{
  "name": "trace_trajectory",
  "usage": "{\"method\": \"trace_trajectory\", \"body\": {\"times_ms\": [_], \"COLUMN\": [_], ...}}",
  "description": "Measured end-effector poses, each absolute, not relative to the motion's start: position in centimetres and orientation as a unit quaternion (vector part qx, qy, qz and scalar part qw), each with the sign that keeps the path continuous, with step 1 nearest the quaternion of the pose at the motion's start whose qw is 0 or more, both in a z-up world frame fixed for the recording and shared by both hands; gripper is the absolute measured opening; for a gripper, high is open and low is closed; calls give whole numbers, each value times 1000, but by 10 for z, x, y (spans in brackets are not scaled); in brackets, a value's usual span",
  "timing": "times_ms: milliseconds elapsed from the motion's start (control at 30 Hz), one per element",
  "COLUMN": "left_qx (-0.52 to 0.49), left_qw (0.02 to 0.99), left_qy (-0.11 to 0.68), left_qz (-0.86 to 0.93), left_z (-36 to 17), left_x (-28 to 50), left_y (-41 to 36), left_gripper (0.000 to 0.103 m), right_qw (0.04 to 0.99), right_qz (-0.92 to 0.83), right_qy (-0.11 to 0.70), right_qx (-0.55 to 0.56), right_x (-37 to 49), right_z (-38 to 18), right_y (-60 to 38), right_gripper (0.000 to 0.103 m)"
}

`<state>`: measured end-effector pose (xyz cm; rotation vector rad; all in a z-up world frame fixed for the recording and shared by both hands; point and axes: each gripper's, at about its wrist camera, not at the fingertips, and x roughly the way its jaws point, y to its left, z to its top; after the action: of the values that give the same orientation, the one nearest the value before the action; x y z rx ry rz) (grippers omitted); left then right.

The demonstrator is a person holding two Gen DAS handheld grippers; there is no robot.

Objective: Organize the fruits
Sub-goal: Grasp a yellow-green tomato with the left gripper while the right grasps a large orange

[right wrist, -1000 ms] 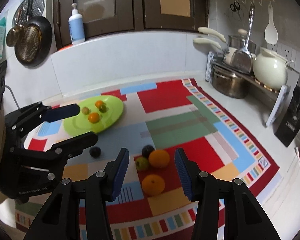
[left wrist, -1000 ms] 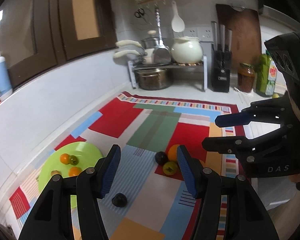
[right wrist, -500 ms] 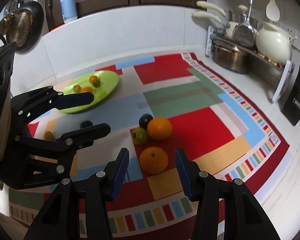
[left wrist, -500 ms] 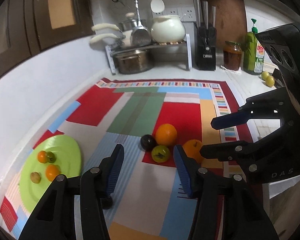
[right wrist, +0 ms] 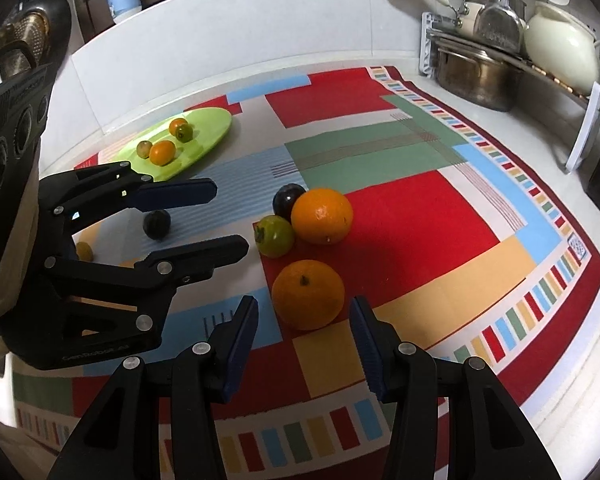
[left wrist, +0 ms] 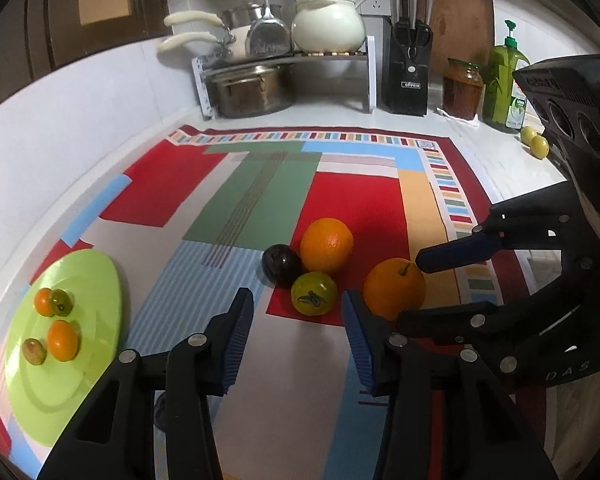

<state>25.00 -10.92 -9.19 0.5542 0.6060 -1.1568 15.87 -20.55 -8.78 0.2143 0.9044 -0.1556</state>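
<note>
On the colourful mat lie a near orange (right wrist: 308, 294), a far orange (right wrist: 322, 215), a green persimmon (right wrist: 274, 236) and a dark plum (right wrist: 287, 204). My right gripper (right wrist: 304, 308) is open, its fingers either side of the near orange, which also shows in the left wrist view (left wrist: 394, 288). My left gripper (left wrist: 298, 304) is open and empty, just in front of the green persimmon (left wrist: 314, 293). A green plate (left wrist: 80, 320) at the left holds several small fruits. A second dark plum (right wrist: 156, 223) and a small yellowish fruit (right wrist: 84, 250) lie loose near the plate.
A pot rack with pots (left wrist: 260, 84) and a cream pot (left wrist: 327, 24), a knife block (left wrist: 408, 72), a jar (left wrist: 462, 88) and a soap bottle (left wrist: 504, 80) stand along the back wall. Two small yellow-green fruits (left wrist: 534, 140) lie on the counter at the right.
Both grippers have moved forward and down toward the fruit cluster. The right gripper's fingers now flank the near orange. Both stay open.
</note>
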Motion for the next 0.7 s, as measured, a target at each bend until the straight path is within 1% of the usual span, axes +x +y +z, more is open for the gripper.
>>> {"method": "trace_trajectory", "body": {"times_ms": [67, 333, 400, 433, 500, 700], "left_qx": [255, 255, 254, 256, 256, 258], "left_qw": [756, 746, 745, 744, 743, 741], "left_qy": [282, 297, 300, 301, 303, 318], "left_qz": [-533, -539, -539, -539, -539, -532], "left_z": [-94, -102, -103, -104, -105, -109], "left_x": [251, 256, 256, 255, 255, 257], "left_y": [-111, -122, -124, -125, -127, -134], "left_gripper": [41, 40, 40, 40, 40, 34], "right_qw": [890, 889, 888, 888, 888, 888], "right_qz": [-73, -62, -61, -59, -63, -75], "right_qy": [438, 438, 439, 439, 437, 433], "right_qx": [106, 119, 120, 122, 125, 135], "right_x": [161, 166, 167, 168, 166, 163], "right_z": [-91, -97, -98, -99, -98, -97], "right_y": [-207, -211, -212, -213, -215, -221], "right_gripper": [49, 48, 46, 42, 42, 42]}}
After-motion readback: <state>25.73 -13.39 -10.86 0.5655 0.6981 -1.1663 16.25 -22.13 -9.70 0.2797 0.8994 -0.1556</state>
